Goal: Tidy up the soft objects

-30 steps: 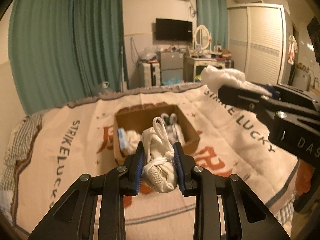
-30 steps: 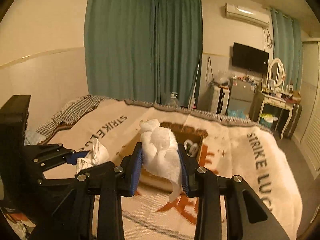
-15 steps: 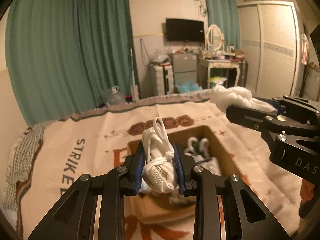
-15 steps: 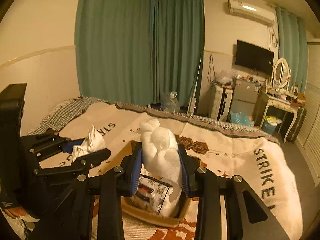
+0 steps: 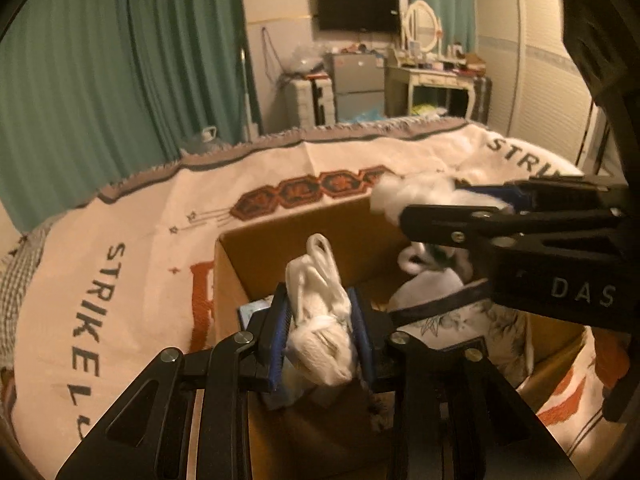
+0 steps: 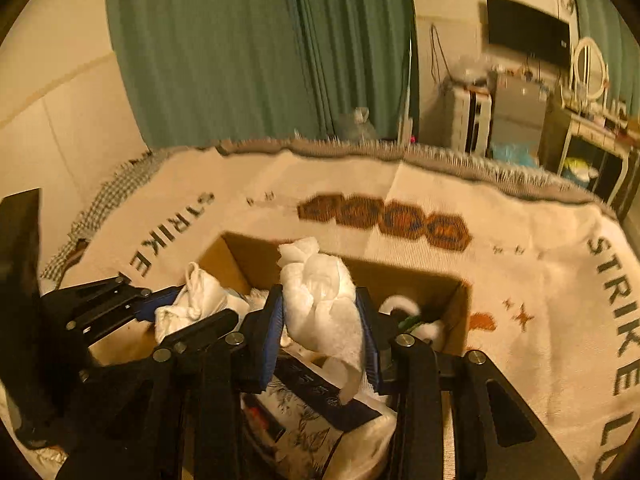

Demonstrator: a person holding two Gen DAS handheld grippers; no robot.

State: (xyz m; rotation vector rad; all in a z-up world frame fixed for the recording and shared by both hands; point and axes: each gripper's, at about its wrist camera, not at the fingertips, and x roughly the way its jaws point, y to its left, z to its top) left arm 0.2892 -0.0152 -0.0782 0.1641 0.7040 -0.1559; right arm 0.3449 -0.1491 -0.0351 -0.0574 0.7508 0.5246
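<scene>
White knotted sock bundle [image 5: 320,332] sits lower centre of the left wrist view, between the blue pads of the left hand-held gripper [image 5: 320,340]. Jaws opening; pads look like they touch the bundle on both sides, it hasn't dropped. Bundle hangs over the near left part of the cardboard box [image 5: 280,248].

White fluffy cloth [image 6: 320,304] at centre of the right wrist view, between the pads of the right hand-held gripper [image 6: 322,332]. Jaws opening here too; pads on both sides of the cloth, a loose tail hangs off the lower end. It's over the middle of the box [image 6: 416,276].

Box open-topped, already holds a floral-print pack with a dark band [image 6: 320,412] under the cloth, plus white and green items [image 6: 412,316] in the far right corner.

Box sits on a bed with a cream blanket [image 5: 140,248] printed "STRIKE". Green curtains [image 5: 120,60] across the upper left; TV [image 5: 358,8] upper centre.
</scene>
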